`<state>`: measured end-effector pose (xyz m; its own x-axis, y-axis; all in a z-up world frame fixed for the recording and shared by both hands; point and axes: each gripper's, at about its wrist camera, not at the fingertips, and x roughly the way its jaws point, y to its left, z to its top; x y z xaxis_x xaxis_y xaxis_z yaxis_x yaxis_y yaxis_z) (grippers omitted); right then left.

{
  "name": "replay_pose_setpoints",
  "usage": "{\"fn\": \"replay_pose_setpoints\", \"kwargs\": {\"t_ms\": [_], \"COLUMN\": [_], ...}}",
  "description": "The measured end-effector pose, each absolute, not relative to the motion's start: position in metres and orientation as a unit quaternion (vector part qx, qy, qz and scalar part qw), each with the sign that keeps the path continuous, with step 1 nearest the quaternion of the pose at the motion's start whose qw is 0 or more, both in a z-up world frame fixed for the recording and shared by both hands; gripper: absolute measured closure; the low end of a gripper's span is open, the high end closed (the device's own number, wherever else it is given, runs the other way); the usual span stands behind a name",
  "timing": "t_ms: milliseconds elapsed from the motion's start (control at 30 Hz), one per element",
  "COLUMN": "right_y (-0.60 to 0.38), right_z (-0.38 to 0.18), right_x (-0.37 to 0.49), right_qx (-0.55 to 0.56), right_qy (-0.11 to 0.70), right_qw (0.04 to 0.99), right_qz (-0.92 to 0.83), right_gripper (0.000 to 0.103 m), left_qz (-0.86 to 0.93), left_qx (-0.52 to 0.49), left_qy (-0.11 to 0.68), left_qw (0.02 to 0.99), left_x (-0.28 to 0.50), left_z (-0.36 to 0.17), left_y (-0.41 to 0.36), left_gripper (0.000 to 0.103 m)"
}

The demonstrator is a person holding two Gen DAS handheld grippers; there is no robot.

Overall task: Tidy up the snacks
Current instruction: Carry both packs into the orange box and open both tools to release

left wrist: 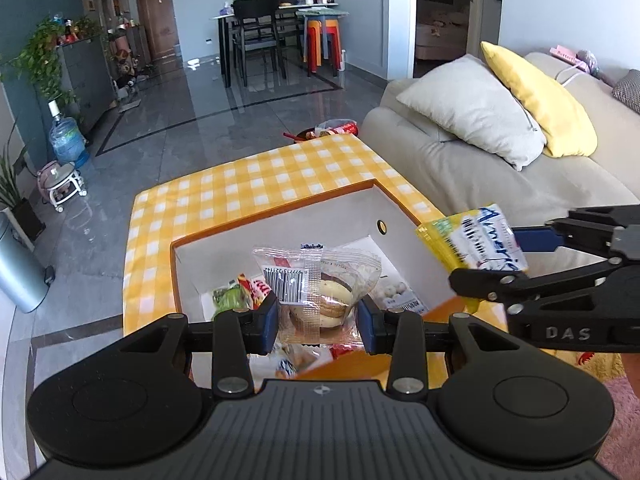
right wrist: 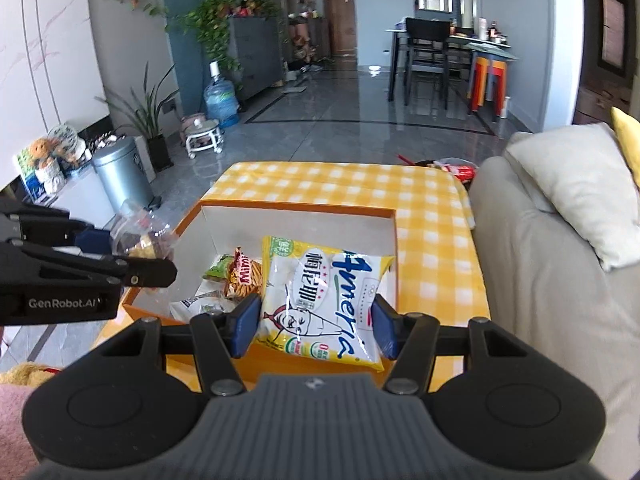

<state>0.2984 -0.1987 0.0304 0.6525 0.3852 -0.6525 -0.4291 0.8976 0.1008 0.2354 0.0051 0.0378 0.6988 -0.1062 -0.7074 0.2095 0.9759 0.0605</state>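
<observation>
The left tool (left wrist: pixel 318 320) is clamped on a clear-wrapped pastry (left wrist: pixel 320 288), the right tool (right wrist: pixel 314 330) on a yellow snack bag (right wrist: pixel 324 300), both above the open box (right wrist: pixel 298 210) on the desk (right wrist: pixel 344 180). The slick wrappers could slip from the pads, I'd guess, dropping outside the box.

**Readable text on the snacks and grippers**

We can read blue slanted lettering "Ameri" on the yellow-and-white plastic snack bag (right wrist: pixel 320 304), beside large Chinese characters in a white oval that we cannot make out. A red-and-orange packet of thin sticks (right wrist: pixel 244 276) in the orange-edged white box (right wrist: pixel 296 216) shows "Mimi". The black left gripper (right wrist: pixel 132 260) carries "GenRobot.AI" in white on its side, and the black right gripper (left wrist: pixel 500 252) shows "DAS". The clear plastic cake wrapper (left wrist: pixel 316 292) bears a barcode with digits too small to read.
</observation>
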Motion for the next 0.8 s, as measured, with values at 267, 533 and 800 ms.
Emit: {"fn": "replay_pose_setpoints", "kwargs": {"t_ms": [267, 533, 800], "right_y": [-0.177, -0.149, -0.13], "right_z": [0.004, -0.03, -0.062], "right_x": [0.36, 0.401, 0.431], "right_qx": [-0.088, -0.164, -0.221], "right_qy": [0.388, 0.414, 0.44], "right_qw": [0.886, 0.859, 0.829], "right_qz": [0.236, 0.253, 0.266], "right_gripper": [0.047, 0.047, 0.047], "left_qz": [-0.088, -0.088, -0.08], "left_qx": [0.066, 0.068, 0.087], "left_qy": [0.442, 0.519, 0.574], "left_qw": [0.89, 0.848, 0.81], "left_x": [0.288, 0.327, 0.354], "left_z": [0.012, -0.026, -0.055], "left_y": [0.01, 0.012, 0.01], "left_gripper": [0.059, 0.059, 0.059]}}
